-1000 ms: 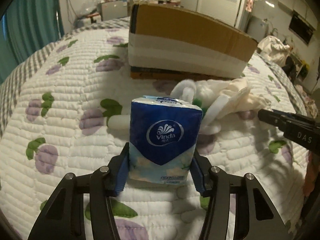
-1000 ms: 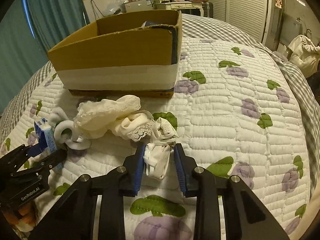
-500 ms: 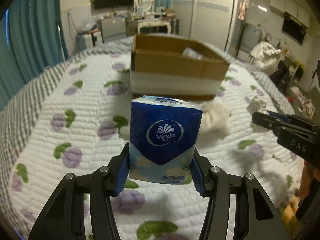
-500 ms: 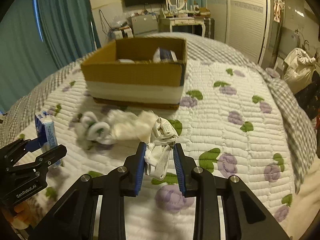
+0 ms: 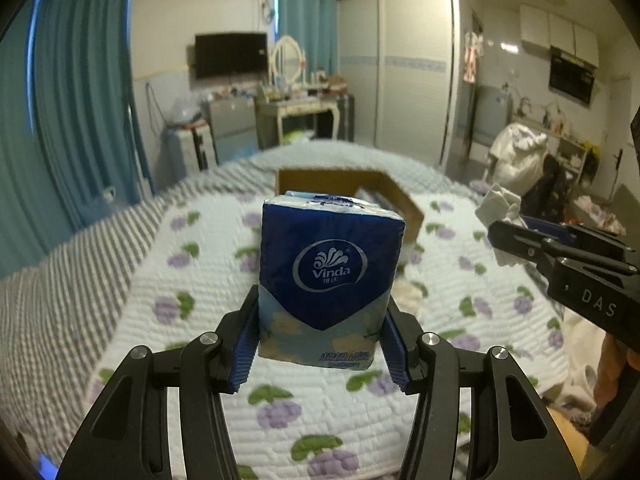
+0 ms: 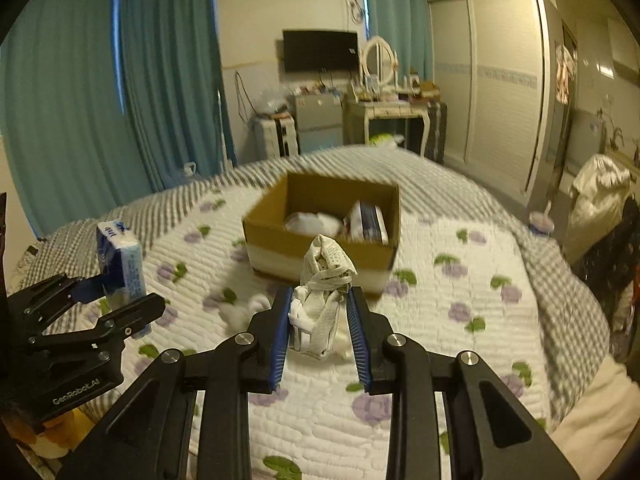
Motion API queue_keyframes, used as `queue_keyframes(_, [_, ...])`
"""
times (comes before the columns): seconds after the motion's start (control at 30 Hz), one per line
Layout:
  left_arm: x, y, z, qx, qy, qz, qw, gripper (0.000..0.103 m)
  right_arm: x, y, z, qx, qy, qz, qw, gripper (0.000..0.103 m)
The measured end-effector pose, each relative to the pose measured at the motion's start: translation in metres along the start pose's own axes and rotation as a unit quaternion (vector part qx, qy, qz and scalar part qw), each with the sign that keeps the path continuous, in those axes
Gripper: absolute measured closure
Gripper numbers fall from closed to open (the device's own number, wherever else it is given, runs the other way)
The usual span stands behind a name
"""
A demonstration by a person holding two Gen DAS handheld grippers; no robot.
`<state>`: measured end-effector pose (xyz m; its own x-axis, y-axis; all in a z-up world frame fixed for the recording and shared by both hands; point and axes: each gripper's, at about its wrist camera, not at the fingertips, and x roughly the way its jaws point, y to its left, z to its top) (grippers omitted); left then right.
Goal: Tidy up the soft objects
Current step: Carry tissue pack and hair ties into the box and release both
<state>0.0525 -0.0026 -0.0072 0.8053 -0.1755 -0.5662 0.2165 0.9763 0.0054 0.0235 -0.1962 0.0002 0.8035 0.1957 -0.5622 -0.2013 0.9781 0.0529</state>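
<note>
My left gripper (image 5: 320, 332) is shut on a blue Vinda tissue pack (image 5: 330, 276) and holds it upright high above the bed; the pack also shows in the right wrist view (image 6: 120, 256). My right gripper (image 6: 320, 332) is shut on a bundled white cloth (image 6: 324, 292), also held in the air; the cloth shows at the right of the left wrist view (image 5: 500, 208). The open cardboard box (image 6: 320, 228) sits ahead on the quilt with a white item and a blue pack inside. In the left wrist view the box (image 5: 404, 200) is partly hidden behind the tissue pack.
White soft items (image 6: 248, 308) lie on the flowered quilt (image 6: 440, 320) in front of the box. Teal curtains (image 6: 80, 100) hang at the left. A dresser (image 6: 392, 120) and a wardrobe (image 6: 500, 88) stand beyond the bed. A pale heap (image 6: 600, 196) is at the right.
Both grippers have risen well above the bed with their loads. The box and the quilt now look smaller and lower, and the inside of the box shows.
</note>
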Motion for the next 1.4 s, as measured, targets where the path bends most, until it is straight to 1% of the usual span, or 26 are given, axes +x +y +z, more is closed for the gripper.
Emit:
queue_keyframes(0.13, [0.006,0.000,0.022,0.004,-0.018,0.006,0.9998,0.050,-0.008,0.007,0.023,-0.016,-0.024,0.011,1.000,0.075])
queue_keyframes(0.23, [0.022,0.004,0.040,-0.003,-0.029,0.002,0.9996,0.050,-0.003,0.008,0.044,-0.027,-0.038,0.018,0.999,0.075])
queue_keyframes(0.33, [0.047,0.009,0.059,-0.005,-0.033,0.002,0.9995,0.050,0.011,0.005,0.065,-0.027,-0.046,0.028,0.998,0.075])
queue_keyframes(0.5, [0.099,0.017,0.088,-0.008,-0.029,-0.001,0.9995,0.050,0.056,-0.006,0.101,-0.023,-0.048,0.033,0.998,0.075])
queue_keyframes(0.67, [0.159,0.018,0.105,0.009,-0.017,0.007,0.9998,0.050,0.122,-0.025,0.127,0.001,-0.028,0.044,0.999,0.075])
queue_keyframes(0.77, [0.196,0.016,0.111,0.022,-0.005,0.011,0.9997,0.050,0.161,-0.036,0.134,0.008,-0.014,0.041,0.999,0.075])
queue_keyframes(0.87, [0.228,0.016,0.112,0.021,0.011,0.006,0.9997,0.050,0.199,-0.047,0.136,0.018,0.000,0.036,0.999,0.075])
queue_keyframes(0.93, [0.248,0.017,0.111,0.021,0.022,0.004,0.9995,0.050,0.222,-0.055,0.135,0.027,0.011,0.041,0.999,0.075])
queue_keyframes(1.1, [0.271,0.009,0.111,0.035,0.037,0.003,0.9987,0.050,0.270,-0.069,0.129,0.042,0.034,0.039,0.998,0.075])
queue_keyframes(1.2, [0.272,0.007,0.110,0.035,0.041,-0.007,0.9985,0.050,0.282,-0.074,0.127,0.052,0.037,0.043,0.997,0.075])
queue_keyframes(1.23, [0.271,0.007,0.110,0.035,0.038,-0.008,0.9986,0.048,0.285,-0.076,0.127,0.057,0.037,0.046,0.997,0.075])
queue_keyframes(1.27, [0.268,0.005,0.110,0.040,0.035,-0.007,0.9985,0.046,0.285,-0.077,0.128,0.061,0.036,0.046,0.996,0.074])
queue_keyframes(1.33, [0.262,0.000,0.111,0.055,0.031,0.006,0.9980,0.026,0.284,-0.079,0.130,0.066,0.034,0.041,0.996,0.061])
queue_keyframes(1.37, [0.260,-0.002,0.113,0.059,0.026,0.011,0.9979,0.023,0.280,-0.080,0.132,0.071,0.028,0.035,0.996,0.048])
queue_keyframes(1.4, [0.252,-0.003,0.115,0.061,0.017,0.019,0.9978,0.020,0.273,-0.082,0.134,0.076,0.024,0.031,0.996,0.045])
